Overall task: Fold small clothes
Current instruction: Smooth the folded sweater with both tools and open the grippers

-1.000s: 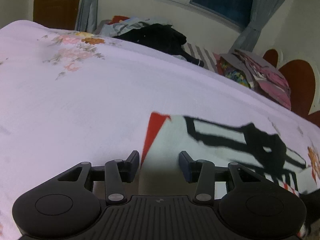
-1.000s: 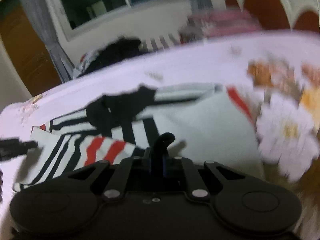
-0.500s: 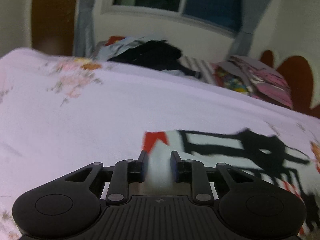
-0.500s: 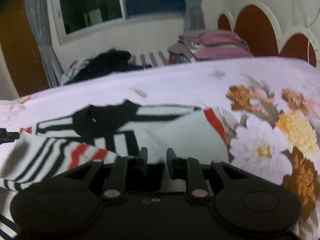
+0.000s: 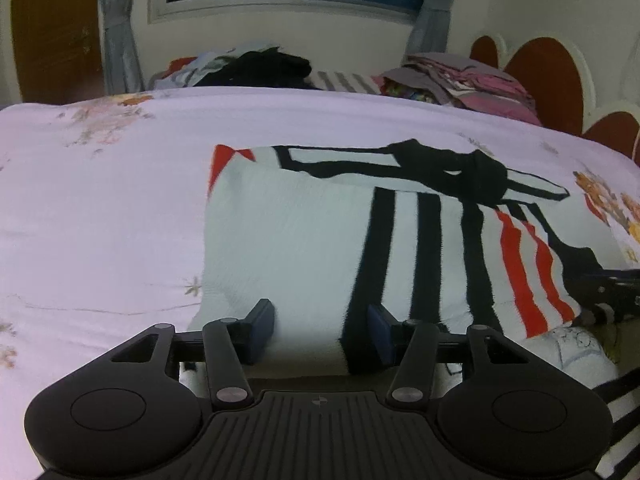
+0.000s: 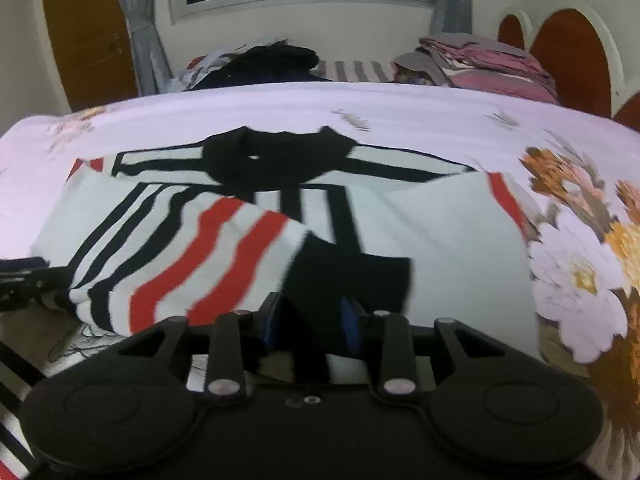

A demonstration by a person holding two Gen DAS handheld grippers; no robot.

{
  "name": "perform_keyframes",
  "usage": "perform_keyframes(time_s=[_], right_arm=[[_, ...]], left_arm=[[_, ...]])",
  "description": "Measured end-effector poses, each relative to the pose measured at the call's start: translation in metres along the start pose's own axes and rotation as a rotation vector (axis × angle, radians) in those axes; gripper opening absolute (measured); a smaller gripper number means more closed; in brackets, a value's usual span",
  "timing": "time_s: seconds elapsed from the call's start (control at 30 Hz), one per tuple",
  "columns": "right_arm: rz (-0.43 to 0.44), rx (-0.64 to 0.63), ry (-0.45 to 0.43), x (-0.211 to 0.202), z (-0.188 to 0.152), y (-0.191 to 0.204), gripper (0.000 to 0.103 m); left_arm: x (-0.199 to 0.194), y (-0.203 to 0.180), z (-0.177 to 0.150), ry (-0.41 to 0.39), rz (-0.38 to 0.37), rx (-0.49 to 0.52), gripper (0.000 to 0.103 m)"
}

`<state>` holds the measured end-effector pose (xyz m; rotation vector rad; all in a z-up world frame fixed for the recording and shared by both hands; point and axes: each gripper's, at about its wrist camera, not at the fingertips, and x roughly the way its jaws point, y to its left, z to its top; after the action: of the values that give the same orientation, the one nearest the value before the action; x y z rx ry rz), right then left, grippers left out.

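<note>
A small white sweater (image 5: 304, 232) with black and red stripes and a black collar lies on the bed, sleeves folded over its body; it also shows in the right wrist view (image 6: 440, 240). My left gripper (image 5: 318, 330) is open, its fingers straddling the sweater's near hem at the left side. My right gripper (image 6: 310, 320) is open, its fingers either side of the black cuff (image 6: 352, 276) of the sweater at the near edge. The right gripper's tip shows at the right edge of the left wrist view (image 5: 608, 292).
The bed has a pale lilac floral cover (image 5: 100, 208). A dark heap of clothes (image 5: 260, 66) and a stack of folded pink and grey clothes (image 5: 464, 80) lie at the far edge. A red scalloped headboard (image 5: 548, 76) stands at the right.
Both grippers were nearly shut on the sweater's hem half a second ago and have opened. Both views have pulled back and now show more of the sweater lying flat.
</note>
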<state>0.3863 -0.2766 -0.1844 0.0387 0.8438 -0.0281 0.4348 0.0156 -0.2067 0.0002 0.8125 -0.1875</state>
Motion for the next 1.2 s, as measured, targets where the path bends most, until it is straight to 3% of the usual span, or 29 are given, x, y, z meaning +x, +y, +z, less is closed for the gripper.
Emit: perform_keyframes(time_s=[0.1,0.3,0.4,0.5,0.67,0.8,1.03,1.2], right_arm=[[0.044,0.028,-0.011,-0.016,-0.001,-0.006,0.033],[0.147,-0.051,-0.003,-0.048,-0.024,0.015,0.034],[0.19,-0.085,0.03,-0.05,-0.038,0.031,0.033],[0.222,-0.136,0.056,-0.051,-0.053,0.046,0.031],[0.221,-0.206,0.085,-0.06,-0.075,0.043,0.031],[0.158,-0.252,0.075,-0.071,-0.091,0.024,0.031],[0.086,-0.211,0.076,-0.086,-0.109,-0.013,0.032],[0.092,-0.163,0.046,-0.11,-0.116,-0.006,0.032]], left_arm=[[-0.019,0.0,0.001,-0.005,0.008,-0.049,0.053],[-0.054,-0.039,-0.018,-0.01,-0.069,0.021,0.053],[-0.061,-0.061,-0.035,0.026,-0.113,0.034,0.053],[-0.061,-0.076,-0.055,0.059,-0.11,0.056,0.053],[-0.073,-0.074,-0.089,0.091,-0.071,0.094,0.053],[-0.094,-0.06,-0.11,0.089,-0.016,0.133,0.056],[-0.117,-0.037,-0.13,0.109,0.037,0.099,0.056],[-0.132,-0.037,-0.133,0.114,0.042,0.078,0.056]])
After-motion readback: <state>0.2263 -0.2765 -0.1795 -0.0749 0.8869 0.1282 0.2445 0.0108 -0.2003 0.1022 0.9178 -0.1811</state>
